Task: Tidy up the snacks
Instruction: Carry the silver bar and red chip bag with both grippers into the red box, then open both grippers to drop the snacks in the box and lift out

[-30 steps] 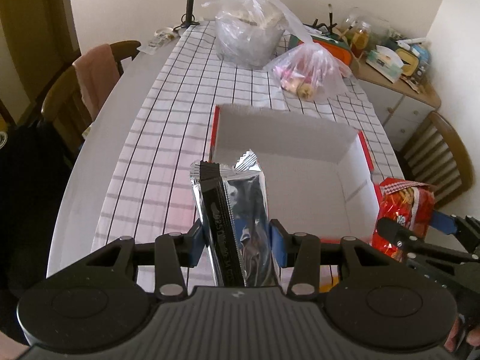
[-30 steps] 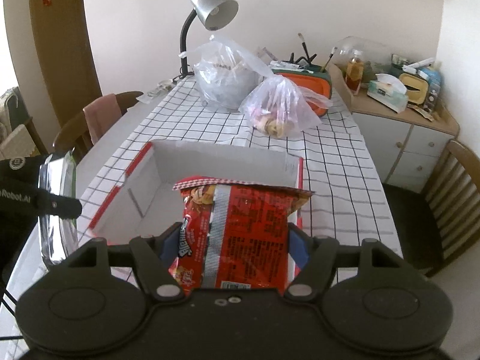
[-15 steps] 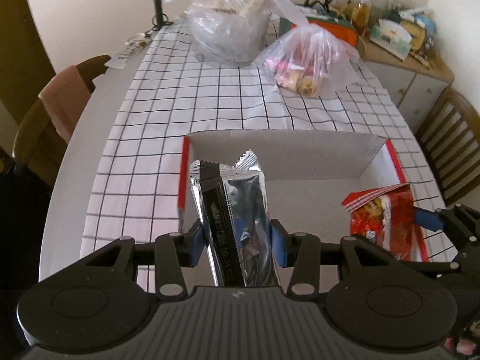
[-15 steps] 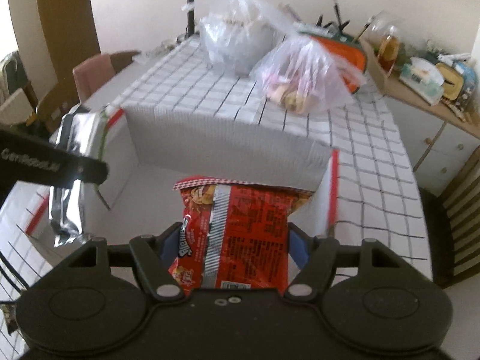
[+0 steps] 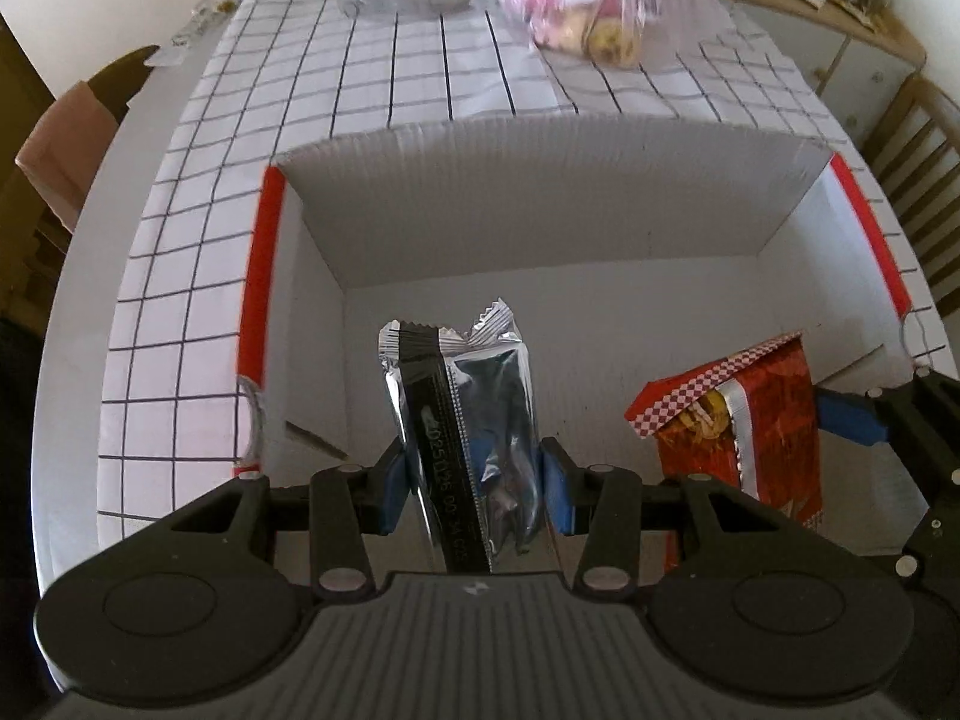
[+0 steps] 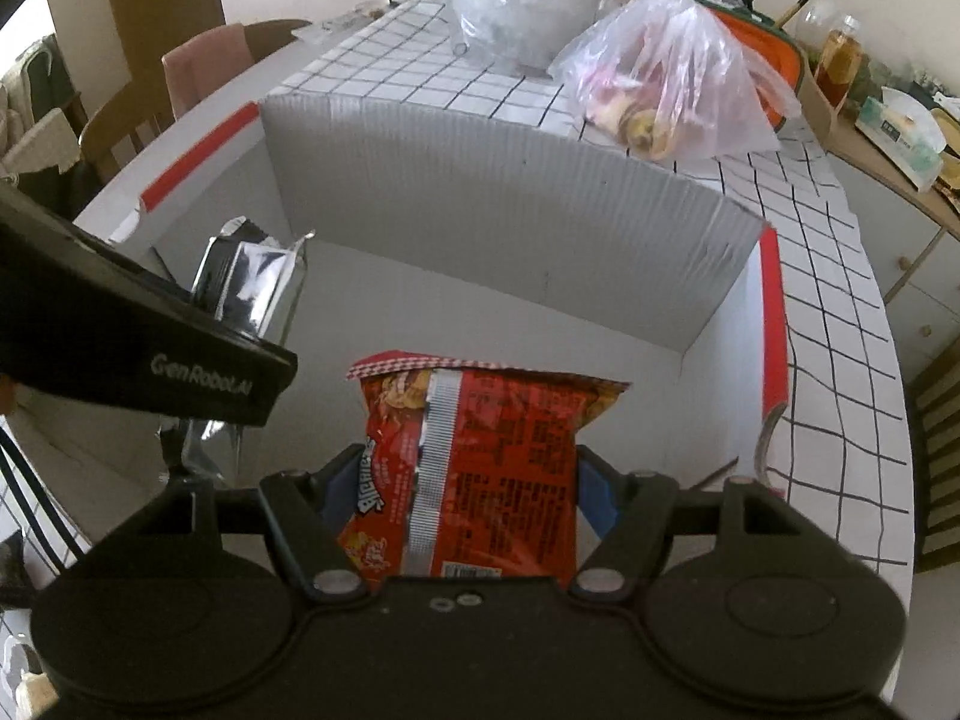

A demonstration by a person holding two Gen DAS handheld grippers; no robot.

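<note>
Standing upright between the blue pads of the left gripper point(image 5: 474, 489), the silver packet point(image 5: 465, 420) has its long axis running away from the camera, crimped end pointing down toward the floor of the open cardboard box point(image 5: 540, 222). The right gripper point(image 6: 465, 489) clamps a red snack bag point(image 6: 480, 462) by its sides, checkered seal edge leading, also inside the box, to the right of the silver packet and apart from it. White corrugated walls with red-taped edges surround both. Beyond the far wall, on the checked worktop point(image 5: 420, 78), lie a clear plastic bag of sweets point(image 6: 666, 84) and a larger clear bag point(image 6: 510, 6). Wooden chairs flank the worktop.
</note>
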